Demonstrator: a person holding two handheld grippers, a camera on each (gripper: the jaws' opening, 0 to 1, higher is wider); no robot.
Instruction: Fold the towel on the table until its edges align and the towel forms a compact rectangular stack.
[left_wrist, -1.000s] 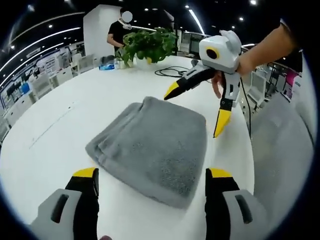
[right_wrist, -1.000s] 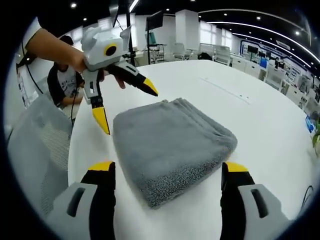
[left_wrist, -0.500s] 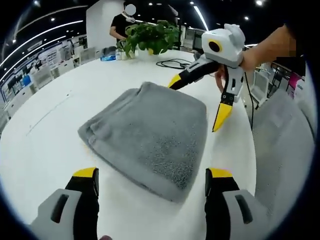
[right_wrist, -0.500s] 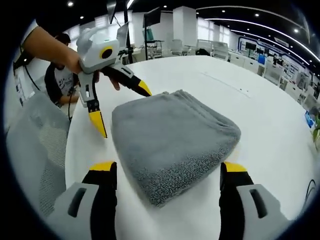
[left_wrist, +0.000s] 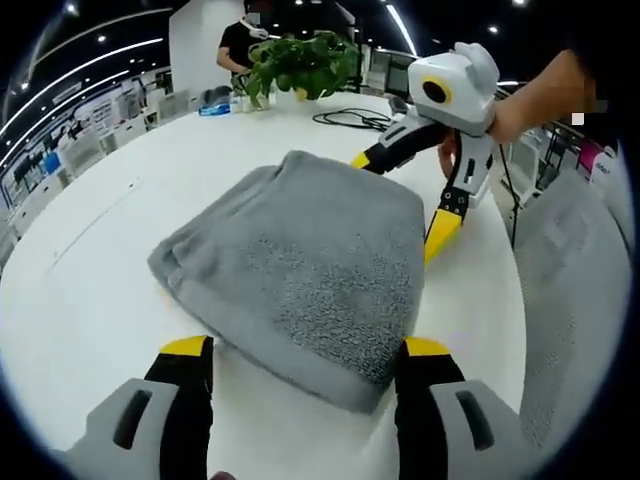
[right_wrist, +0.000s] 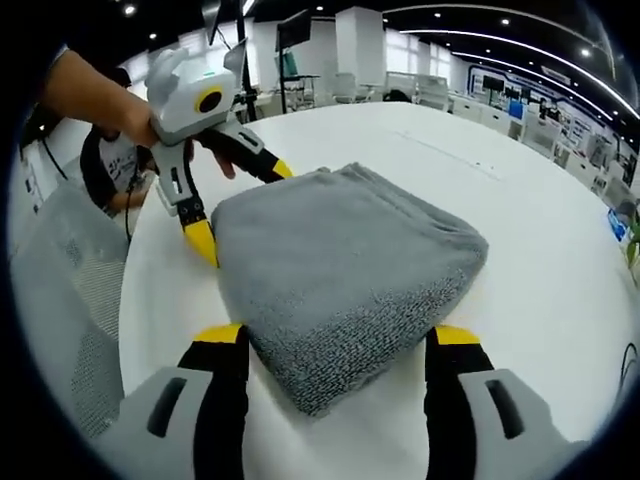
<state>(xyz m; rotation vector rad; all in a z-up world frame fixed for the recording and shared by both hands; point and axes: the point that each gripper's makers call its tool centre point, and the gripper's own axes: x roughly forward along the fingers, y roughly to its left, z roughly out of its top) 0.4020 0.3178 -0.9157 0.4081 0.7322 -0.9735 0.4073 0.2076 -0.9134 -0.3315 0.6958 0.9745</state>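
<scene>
towel (left_wrist: 300, 260) nearer | left gripper (left_wrist: 302, 365) narrower | right gripper (right_wrist: 335, 350) narrower

The towel (left_wrist: 300, 260) is grey, rough looped terry cloth, matt, on a smooth white bench (left_wrist: 90, 270); each claw (right_wrist: 332, 345) is glossy yellow-tipped plastic

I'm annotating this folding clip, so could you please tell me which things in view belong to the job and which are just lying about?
Belonging to the job:
- grey towel, folded on the white table
- left gripper, open at one corner
- right gripper, open at the opposite corner

Just lying about:
- potted plant
- black cable
- mesh chair
</scene>
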